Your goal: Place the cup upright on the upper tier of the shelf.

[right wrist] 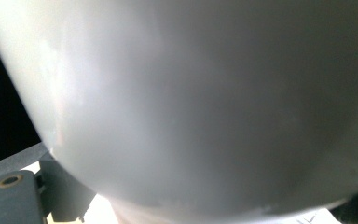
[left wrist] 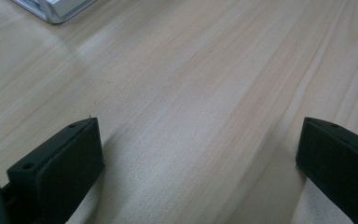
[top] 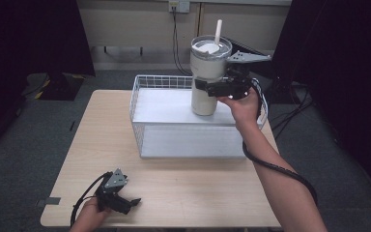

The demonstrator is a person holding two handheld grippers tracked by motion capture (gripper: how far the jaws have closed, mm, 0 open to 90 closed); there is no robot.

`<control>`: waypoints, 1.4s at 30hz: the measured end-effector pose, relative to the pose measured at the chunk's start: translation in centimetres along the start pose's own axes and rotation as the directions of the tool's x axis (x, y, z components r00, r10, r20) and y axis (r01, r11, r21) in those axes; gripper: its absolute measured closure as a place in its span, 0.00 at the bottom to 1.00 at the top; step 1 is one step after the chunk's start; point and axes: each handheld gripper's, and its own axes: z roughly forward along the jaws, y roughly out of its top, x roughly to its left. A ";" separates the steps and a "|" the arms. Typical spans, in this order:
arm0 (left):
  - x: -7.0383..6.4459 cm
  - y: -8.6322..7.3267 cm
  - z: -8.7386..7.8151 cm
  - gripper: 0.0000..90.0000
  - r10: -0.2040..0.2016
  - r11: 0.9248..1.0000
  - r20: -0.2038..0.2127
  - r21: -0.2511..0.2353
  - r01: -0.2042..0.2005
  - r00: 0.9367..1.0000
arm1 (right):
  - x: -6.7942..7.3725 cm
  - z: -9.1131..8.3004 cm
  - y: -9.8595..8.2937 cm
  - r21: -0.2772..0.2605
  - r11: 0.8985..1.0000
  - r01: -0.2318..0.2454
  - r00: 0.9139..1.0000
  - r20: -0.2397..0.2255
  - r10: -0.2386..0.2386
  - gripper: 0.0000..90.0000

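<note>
A tall white tumbler (top: 207, 60) with a clear lid and a white straw stands upright over the wire basket (top: 188, 142). My right gripper (top: 204, 87) is shut on its side about halfway up. Whether its base touches the basket floor I cannot tell. In the right gripper view the tumbler's white wall (right wrist: 205, 102) is pressed close, and one black finger (right wrist: 9, 196) shows at the lower left. My left gripper (top: 131, 203) lies on the table near the front left corner. Its jaws stand wide apart over bare wood (left wrist: 198, 140), holding nothing.
The white wire basket has a pale liner and sits at the back middle of the light wooden table (top: 183, 188); one corner of it (left wrist: 56, 9) shows in the left gripper view. Cables hang from a wall socket (top: 178, 6) behind. Dark curtains flank both sides.
</note>
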 end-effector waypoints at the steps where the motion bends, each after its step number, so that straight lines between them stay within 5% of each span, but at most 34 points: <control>1: 0.0 0.0 0.0 0.00 0.000 1.000 0.000 0.000 0.000 1.000 | -0.1 0.1 -0.1 0.000 1.000 -0.003 1.000 0.005 0.003 0.11; 8: 0.0 0.0 0.0 0.00 0.000 1.000 0.000 0.000 0.000 1.000 | -0.6 0.4 -0.8 0.002 1.000 -0.028 0.999 0.018 0.028 0.11; 23: 0.0 0.0 0.0 0.00 0.000 1.000 -0.001 0.000 0.000 1.000 | -0.2 0.3 -1.3 0.000 1.000 0.029 0.999 0.026 -0.029 0.10; 42: 0.0 0.0 0.0 0.00 0.000 1.000 0.000 0.000 0.000 1.000 | 0.0 0.2 -1.8 -0.024 0.999 0.032 0.999 0.042 -0.031 0.10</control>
